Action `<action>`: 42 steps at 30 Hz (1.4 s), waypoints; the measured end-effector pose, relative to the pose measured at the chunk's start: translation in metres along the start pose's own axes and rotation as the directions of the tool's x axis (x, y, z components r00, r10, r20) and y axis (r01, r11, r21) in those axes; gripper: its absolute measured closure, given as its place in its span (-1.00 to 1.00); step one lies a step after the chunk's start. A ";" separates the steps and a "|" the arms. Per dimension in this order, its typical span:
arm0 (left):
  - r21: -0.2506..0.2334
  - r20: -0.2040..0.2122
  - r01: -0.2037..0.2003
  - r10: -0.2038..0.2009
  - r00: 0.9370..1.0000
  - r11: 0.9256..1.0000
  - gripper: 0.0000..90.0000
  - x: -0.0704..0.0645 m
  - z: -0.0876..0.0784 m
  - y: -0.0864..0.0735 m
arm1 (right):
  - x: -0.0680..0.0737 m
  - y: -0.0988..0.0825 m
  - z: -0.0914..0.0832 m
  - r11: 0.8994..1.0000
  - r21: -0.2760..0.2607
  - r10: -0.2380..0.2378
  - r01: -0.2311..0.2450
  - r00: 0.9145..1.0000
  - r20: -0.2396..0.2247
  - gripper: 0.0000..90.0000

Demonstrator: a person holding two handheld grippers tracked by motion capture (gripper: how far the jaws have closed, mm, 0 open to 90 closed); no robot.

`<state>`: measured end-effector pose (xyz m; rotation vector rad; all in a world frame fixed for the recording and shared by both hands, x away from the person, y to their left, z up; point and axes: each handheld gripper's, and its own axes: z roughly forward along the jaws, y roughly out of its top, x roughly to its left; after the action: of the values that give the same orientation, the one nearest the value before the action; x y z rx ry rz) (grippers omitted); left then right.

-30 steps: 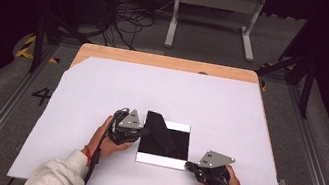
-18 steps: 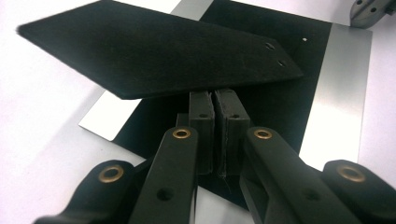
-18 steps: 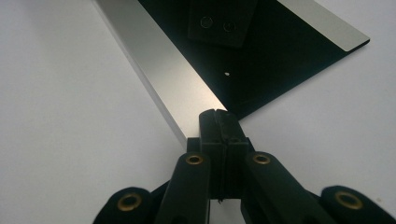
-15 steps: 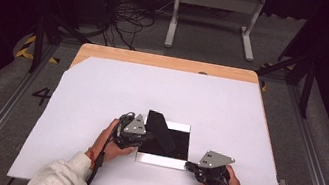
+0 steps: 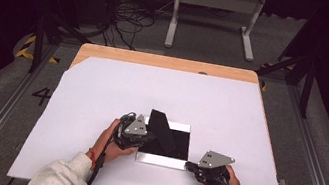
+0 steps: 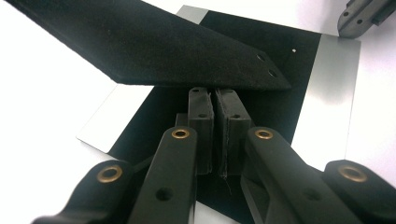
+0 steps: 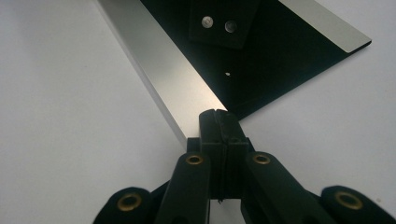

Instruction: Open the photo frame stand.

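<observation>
Lower centre of the high view: black folder (image 5: 169, 141) on white table cover (image 5: 101, 92), flap (image 6: 154, 42) raised. Left gripper (image 5: 141, 136) closed at flap edge; right gripper (image 5: 189, 166) closed at silver corner. Open cover all round.

A flat black board (image 5: 171, 144) with silvery strips along two opposite edges lies on the white bench sheet, at about 6 o'clock from the sheet's middle, near the front edge. Its matte black face looks like felt. A black flap (image 5: 159, 124) of the same stuff rises tilted from the board's 9 o'clock side, its free end pointing toward 11 o'clock. In the left gripper view the flap (image 6: 154, 44) hangs slanted above the board (image 6: 280, 100), with two small holes near its tip. The right gripper view shows one silvery strip (image 7: 159, 70) running along the board's edge.
</observation>
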<state>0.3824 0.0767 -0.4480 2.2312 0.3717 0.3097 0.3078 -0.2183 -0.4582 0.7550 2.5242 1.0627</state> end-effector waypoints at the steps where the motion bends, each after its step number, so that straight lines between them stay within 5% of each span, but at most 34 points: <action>1: 0.000 0.001 -0.001 0.001 1.000 1.000 0.91 0.000 0.000 0.000 | 0.000 0.000 0.000 1.000 0.000 0.001 -0.001 1.000 0.000 1.00; 10: 0.003 0.041 -0.010 0.010 0.999 1.000 0.73 -0.005 0.001 -0.001 | 0.001 0.000 0.000 1.000 0.000 -0.002 0.002 1.000 0.003 1.00; 22: -0.001 0.120 0.089 -0.088 0.989 0.996 0.31 -0.010 0.011 0.000 | 0.001 0.000 0.000 1.000 0.002 -0.007 0.007 1.000 0.006 1.00; 27: -0.014 0.144 0.207 -0.202 0.969 0.978 0.12 -0.005 0.013 0.001 | 0.001 0.000 0.000 1.000 0.002 -0.008 0.008 1.000 0.007 1.00; 29: -0.016 0.143 0.225 -0.220 0.965 0.974 0.17 -0.004 0.012 0.001 | 0.001 0.000 0.000 1.000 0.002 -0.008 0.008 1.000 0.007 1.00; 33: -0.034 0.152 0.303 -0.295 0.943 0.952 0.34 0.002 0.011 0.000 | 0.001 0.001 0.000 1.000 0.003 -0.009 0.009 1.000 0.006 1.00; 37: -0.059 0.114 0.317 -0.309 0.944 0.946 0.46 0.005 0.006 -0.001 | 0.001 0.001 0.000 1.000 0.002 -0.011 0.011 1.000 0.008 1.00; 40: -0.081 0.064 0.278 -0.273 0.960 0.957 0.45 0.010 -0.004 -0.001 | 0.001 0.001 0.000 1.000 0.002 -0.011 0.011 1.000 0.009 1.00; 42: -0.095 0.060 0.286 -0.281 0.958 0.954 0.44 0.013 -0.007 -0.002 | 0.001 0.001 0.000 1.000 0.002 -0.012 0.011 1.000 0.009 1.00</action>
<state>0.3911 0.0877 -0.4438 2.0470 0.6297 0.1206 0.3070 -0.2174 -0.4578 0.7432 2.5192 1.0512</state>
